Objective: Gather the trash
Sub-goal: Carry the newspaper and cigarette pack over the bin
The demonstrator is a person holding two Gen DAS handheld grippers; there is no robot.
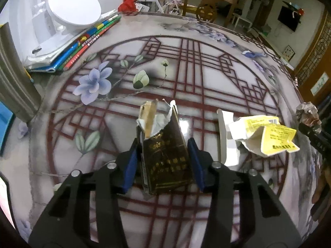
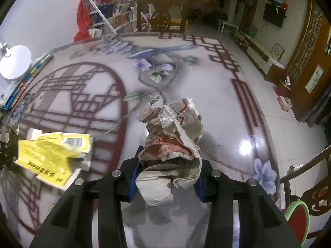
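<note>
In the left wrist view, my left gripper is shut on a dark torn cigarette pack with foil and a cigarette sticking out of its top. It sits just above the patterned table. A crumpled yellow and white carton lies to its right; it also shows in the right wrist view. My right gripper is shut on a crumpled ball of printed paper, held above the table. That paper ball and the right gripper show at the right edge of the left view.
A white desk lamp stands on a stack of books at the back left of the round table. A wooden chair stands behind the table. A red and green chair back is at the near right.
</note>
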